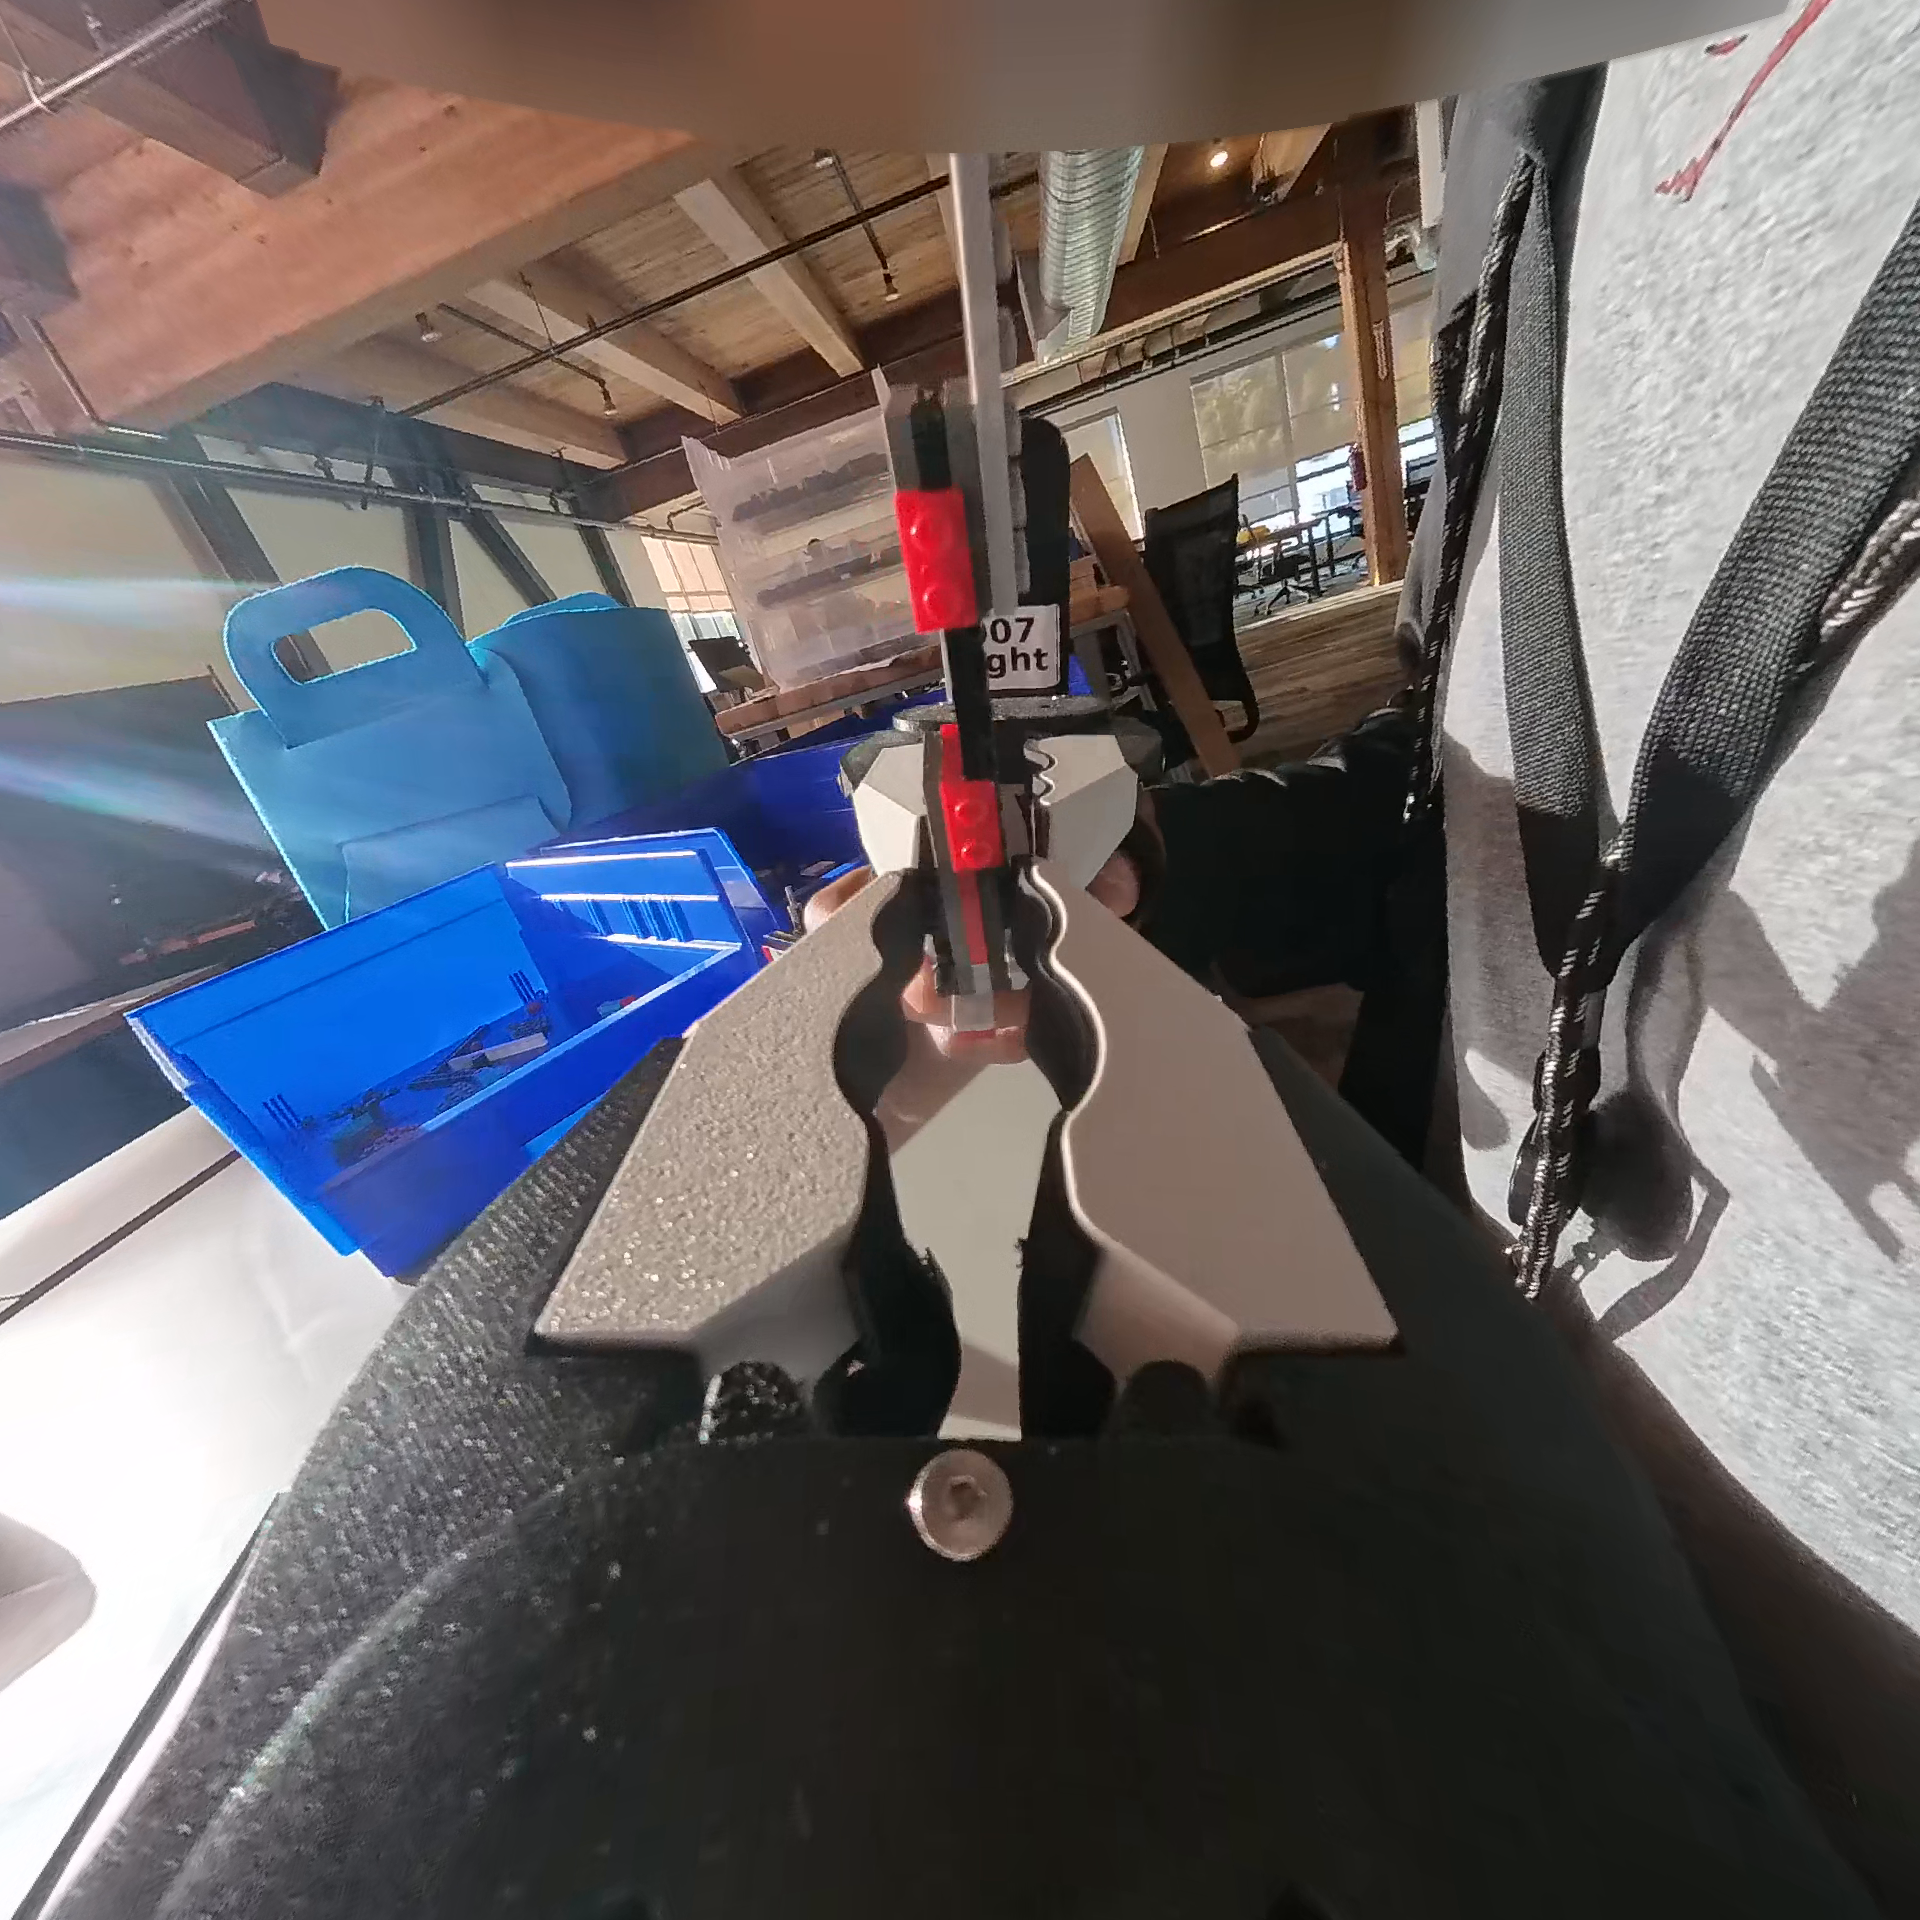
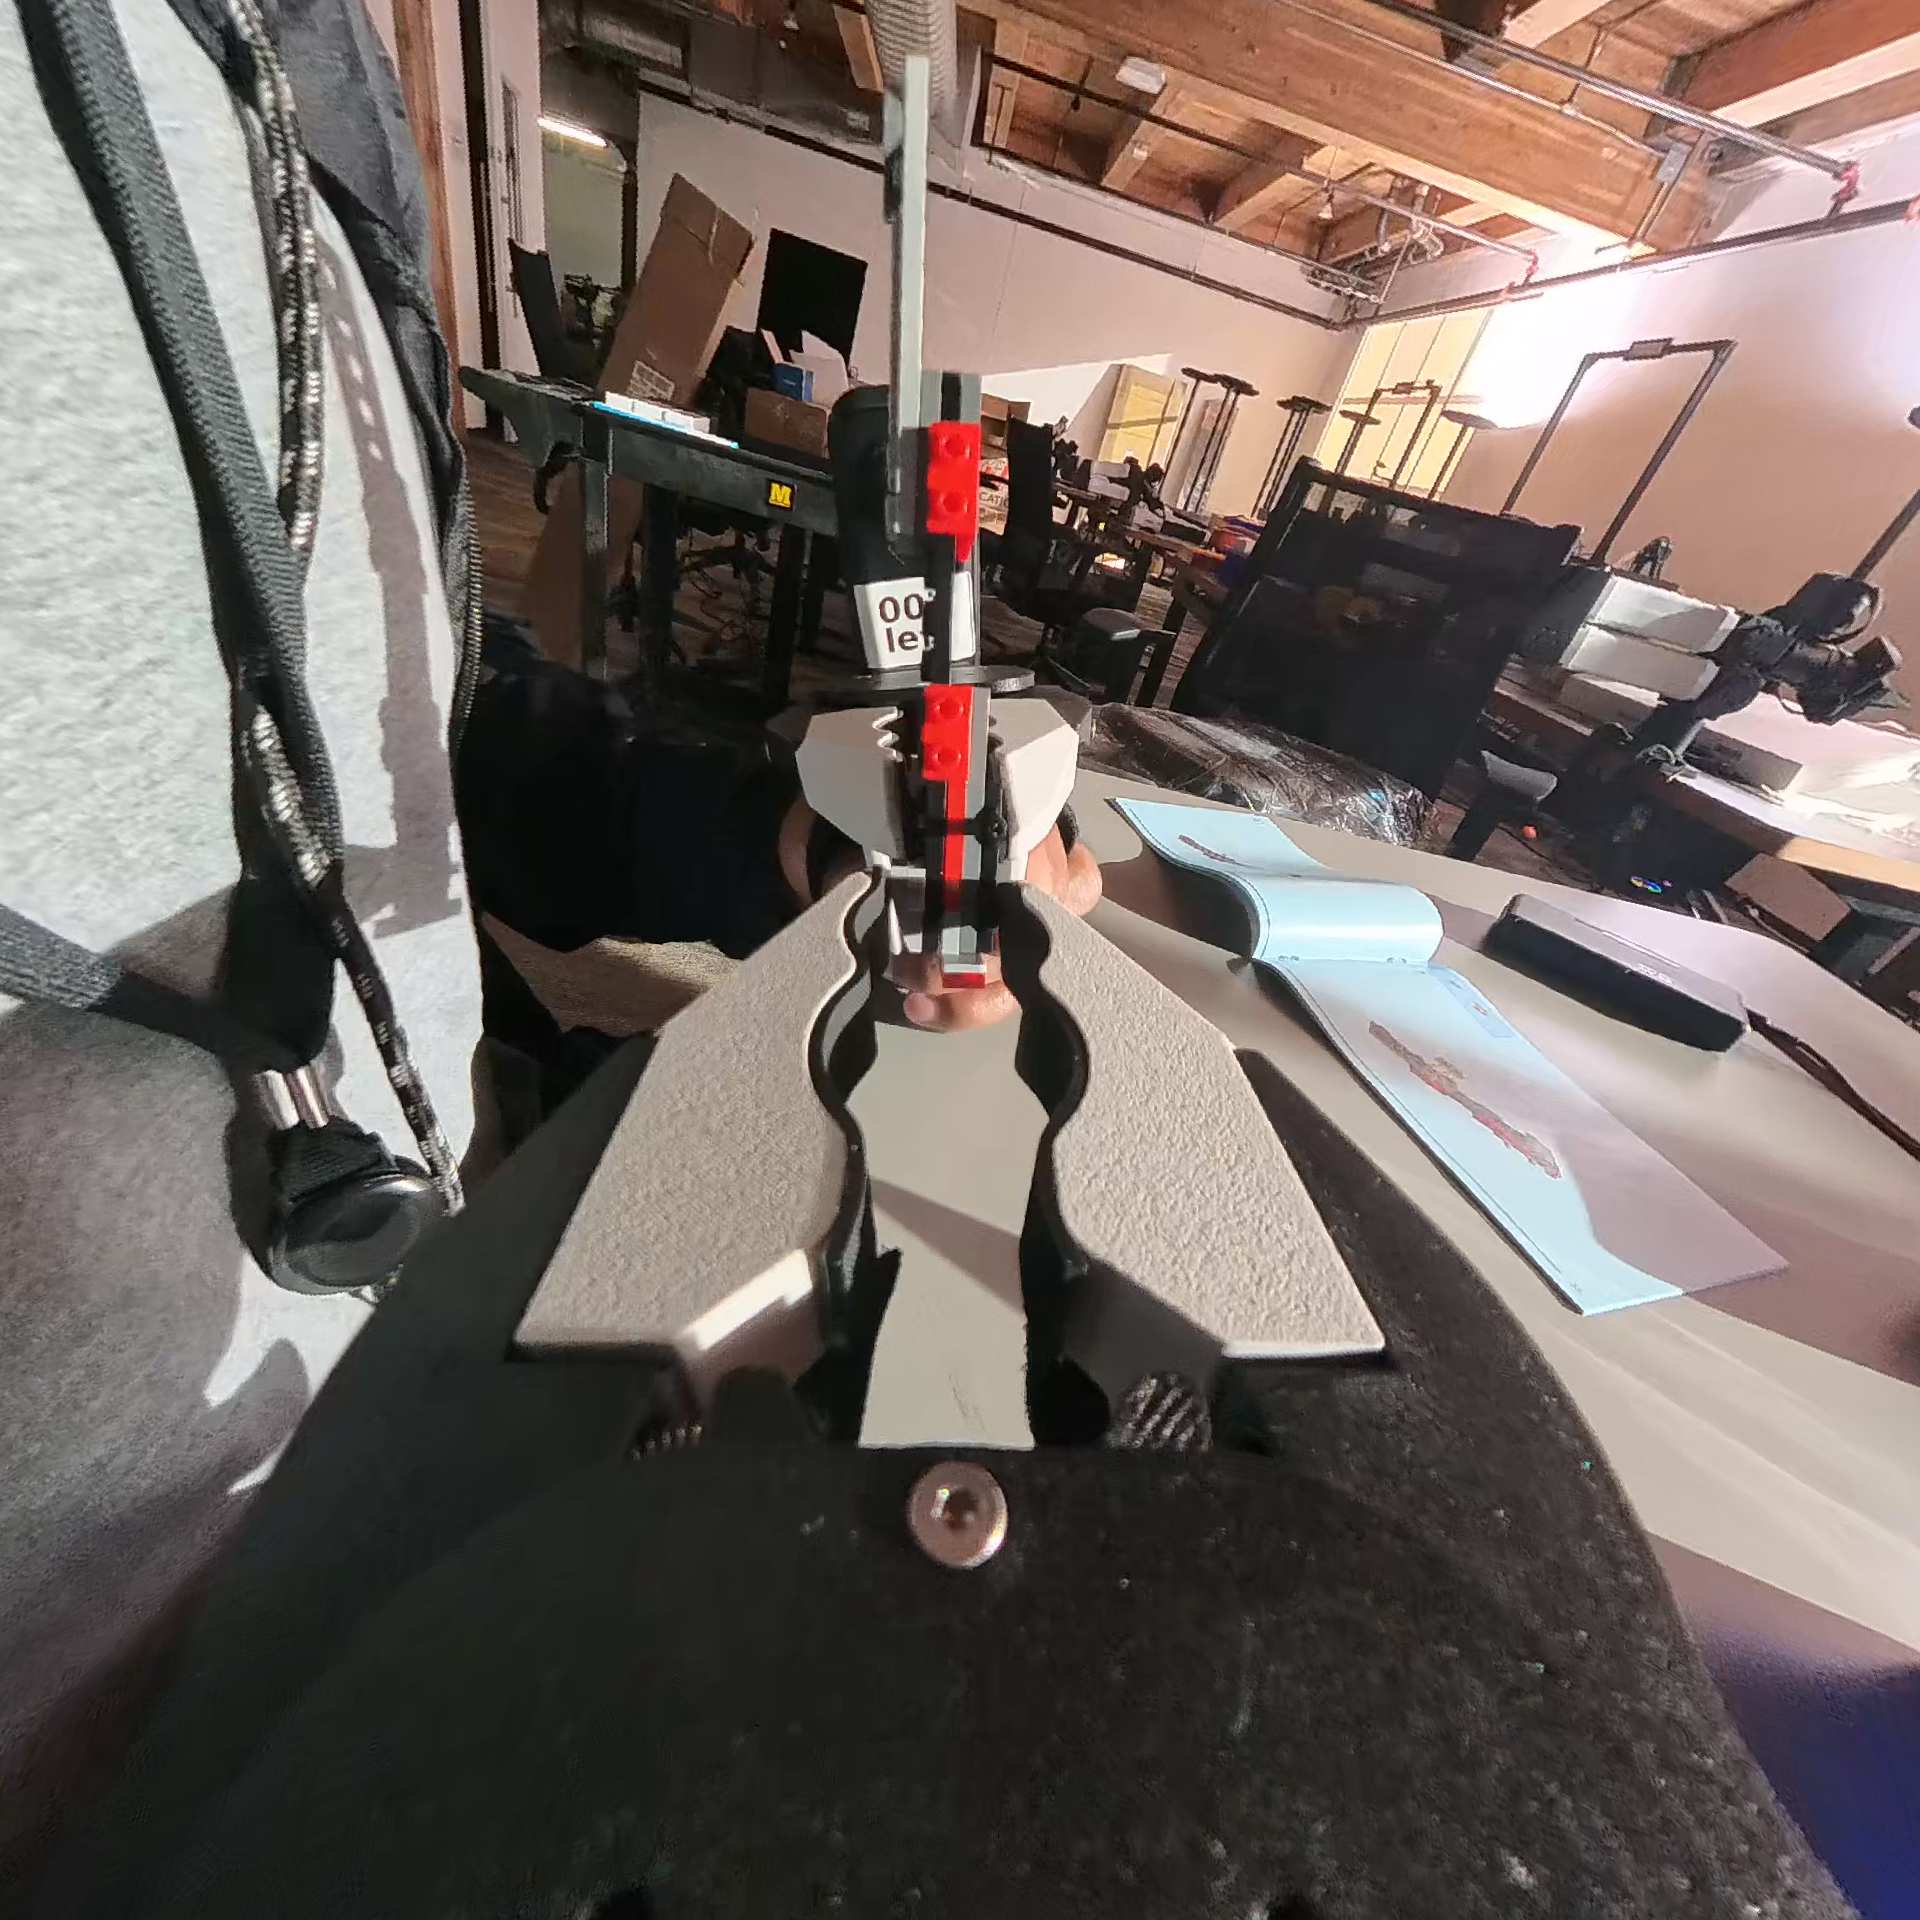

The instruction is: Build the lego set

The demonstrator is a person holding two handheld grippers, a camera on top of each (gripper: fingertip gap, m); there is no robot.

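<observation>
1. Up close, my left gripper [image 1: 977, 935] and right gripper [image 2: 951, 914] face each other, both clamped narrow on the lower end of the lego assembly [image 1: 951, 582], so it stands upright, off the worktop [image 2: 1558, 1403].
2. Beyond, the instruction booklet [image 2: 1455, 1039] lies open for reference.
3. Farther off, blue bins [image 1: 416, 1018] keep spare pieces handy.

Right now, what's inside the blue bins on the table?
The nearest blue bin holds scattered small lego pieces. Its front wall hides the rest, and the bins behind it are mostly blocked.
</observation>
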